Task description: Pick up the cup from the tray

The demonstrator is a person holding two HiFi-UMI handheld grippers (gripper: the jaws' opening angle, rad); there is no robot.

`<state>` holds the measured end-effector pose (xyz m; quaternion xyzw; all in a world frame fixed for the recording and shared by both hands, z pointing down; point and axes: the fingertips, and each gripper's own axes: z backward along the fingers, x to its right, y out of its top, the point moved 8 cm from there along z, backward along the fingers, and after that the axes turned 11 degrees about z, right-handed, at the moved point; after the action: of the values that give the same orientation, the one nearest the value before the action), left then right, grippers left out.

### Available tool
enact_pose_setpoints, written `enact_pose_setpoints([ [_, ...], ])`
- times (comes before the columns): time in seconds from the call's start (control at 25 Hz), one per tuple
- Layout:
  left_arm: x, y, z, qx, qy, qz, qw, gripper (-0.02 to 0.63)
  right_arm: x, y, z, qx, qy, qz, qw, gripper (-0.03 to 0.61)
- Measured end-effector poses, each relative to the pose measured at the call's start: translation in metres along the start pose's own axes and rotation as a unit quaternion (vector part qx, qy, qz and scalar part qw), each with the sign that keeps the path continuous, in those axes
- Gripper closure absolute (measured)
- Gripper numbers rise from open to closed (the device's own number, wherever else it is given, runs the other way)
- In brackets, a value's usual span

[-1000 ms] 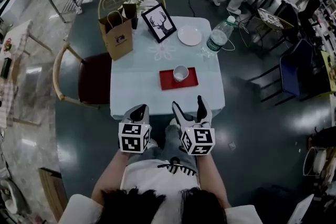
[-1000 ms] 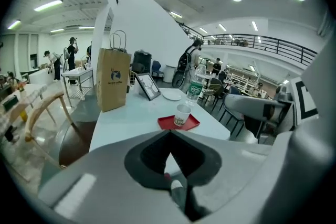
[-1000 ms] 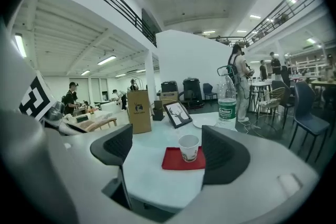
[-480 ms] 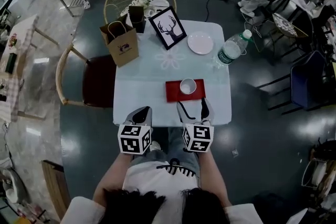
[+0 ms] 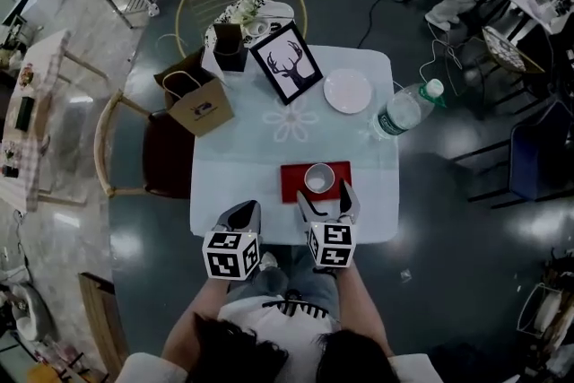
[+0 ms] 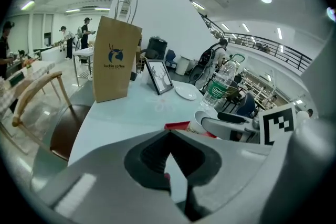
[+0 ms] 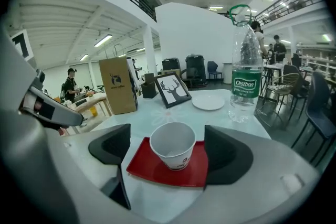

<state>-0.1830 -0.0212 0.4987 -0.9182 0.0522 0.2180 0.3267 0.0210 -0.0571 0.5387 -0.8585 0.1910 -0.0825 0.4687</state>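
Bottle, plate, frame, maybe flowers lie beyond cup

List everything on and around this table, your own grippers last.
Table: one, pale, centre.
Tray: one, red, near edge of the table.
Cup: one, white, upright on the tray.
Plate: one, white, far right of the table.
Water bottle: one, clear with a green label, right edge.
Picture frame: one, black, deer print, far middle.
Dark holder: one, black, left of the frame.
Paper bag: one, brown, far left corner.
Dark-seated chair: one, wooden, left of the table.
Round-backed chair: one, wooden, far side.
Left gripper: one, grey, jaws together, empty.
Right gripper: one, grey, jaws apart and just been opening, gripping nothing, cup in line with the gap.
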Motion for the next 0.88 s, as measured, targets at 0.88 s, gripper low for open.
enact_pose_setpoints([
  [0.88,0.022,0.016,-0.036,-0.013,0.019,0.008,0.9997,0.614,0.019,-0.006,-0.043,-0.065,0.078,0.038,0.994,0.198],
])
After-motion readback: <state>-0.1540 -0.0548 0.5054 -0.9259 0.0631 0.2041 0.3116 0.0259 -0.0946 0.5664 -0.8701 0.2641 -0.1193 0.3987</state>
